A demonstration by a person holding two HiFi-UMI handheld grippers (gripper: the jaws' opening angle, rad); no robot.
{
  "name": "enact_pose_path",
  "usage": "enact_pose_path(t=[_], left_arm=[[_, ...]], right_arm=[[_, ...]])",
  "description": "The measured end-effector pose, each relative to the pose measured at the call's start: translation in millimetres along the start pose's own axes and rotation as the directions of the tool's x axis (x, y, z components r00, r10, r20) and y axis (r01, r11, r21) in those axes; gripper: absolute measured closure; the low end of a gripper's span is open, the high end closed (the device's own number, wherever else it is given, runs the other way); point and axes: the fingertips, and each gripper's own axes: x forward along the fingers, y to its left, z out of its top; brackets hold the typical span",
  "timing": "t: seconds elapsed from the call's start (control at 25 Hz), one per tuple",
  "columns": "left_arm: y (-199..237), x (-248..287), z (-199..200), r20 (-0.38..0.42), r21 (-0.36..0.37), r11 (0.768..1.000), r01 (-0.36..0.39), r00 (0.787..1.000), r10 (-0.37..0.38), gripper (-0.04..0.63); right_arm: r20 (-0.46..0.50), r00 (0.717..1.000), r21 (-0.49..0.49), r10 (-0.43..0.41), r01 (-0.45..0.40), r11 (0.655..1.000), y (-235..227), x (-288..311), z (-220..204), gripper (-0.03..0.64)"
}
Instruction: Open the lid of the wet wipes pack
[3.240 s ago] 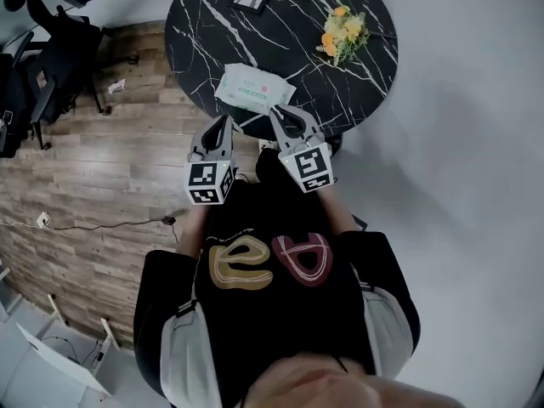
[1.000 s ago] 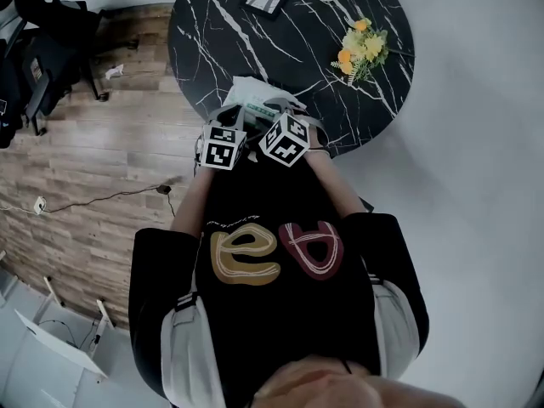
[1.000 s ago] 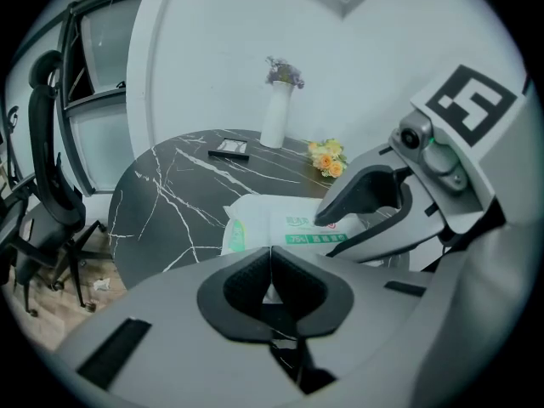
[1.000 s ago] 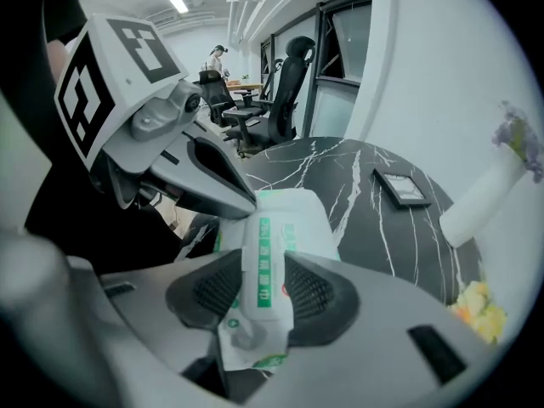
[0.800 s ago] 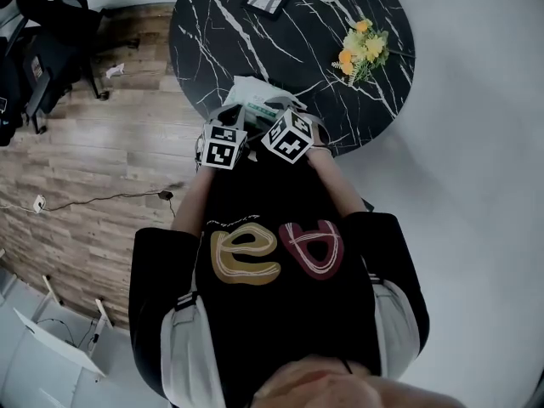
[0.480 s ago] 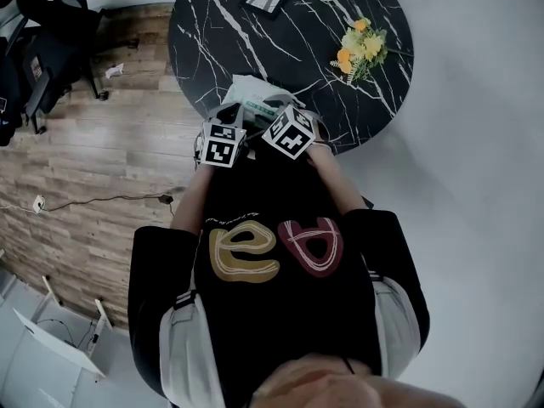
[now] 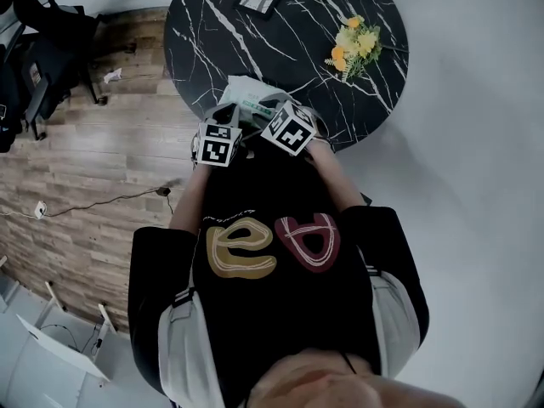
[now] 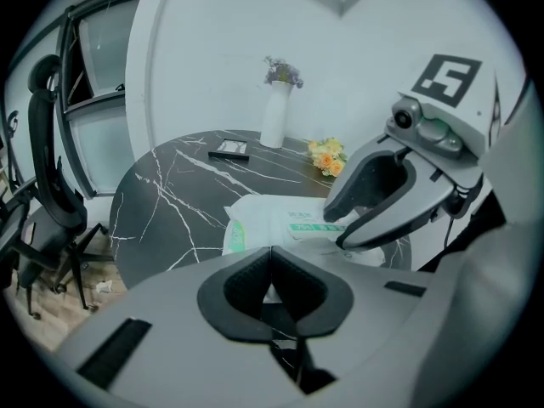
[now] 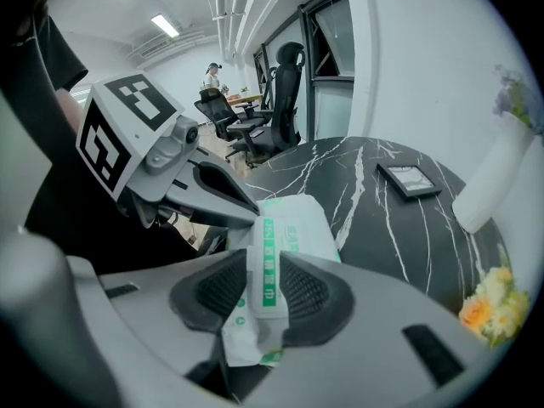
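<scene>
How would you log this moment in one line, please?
left gripper: shut on wet wipes pack | right gripper: jaws just closing on lid

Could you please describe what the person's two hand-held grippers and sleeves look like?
Both the left hand-held gripper and the right hand-held gripper have smooth grey curved bodies with black ribbed pads. Each carries a white cube with black square markers. The person wears a black top with pale grey sleeve panels.

Big tan "e" and red "A" on the black shirt (image 7: 280, 321), green print running down the pack (image 9: 297, 223) and its lid (image 9: 266, 270), unreadable, square coded markers on left cube (image 7: 217, 145), right cube (image 7: 290, 128)
</scene>
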Motion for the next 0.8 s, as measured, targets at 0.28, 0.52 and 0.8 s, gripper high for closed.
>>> enact_pose_path(t=[0.28, 0.52, 0.8], left_arm=[[0, 0, -1, 0.005, -0.002, 1.0, 0.003, 1.0, -0.003, 0.578], [1, 0, 0, 0.007, 0.002, 1.0, 0.006, 1.0, -0.006, 0.578], [0, -1, 0, 0.003, 0.01, 1.0, 0.012, 1.0, -0.012, 0.578]], right_arm=[[0.023, 1.0, -0.014, 0.012, -0.011, 1.0, 3, -9, 5, 0.54], [0.037, 0.999, -0.012, 0.025, -0.025, 1.0, 1, -15, 9, 0.555], [0.078, 0.995, 0.06, 0.06, -0.065, 0.996, -5, -21, 10, 0.566]])
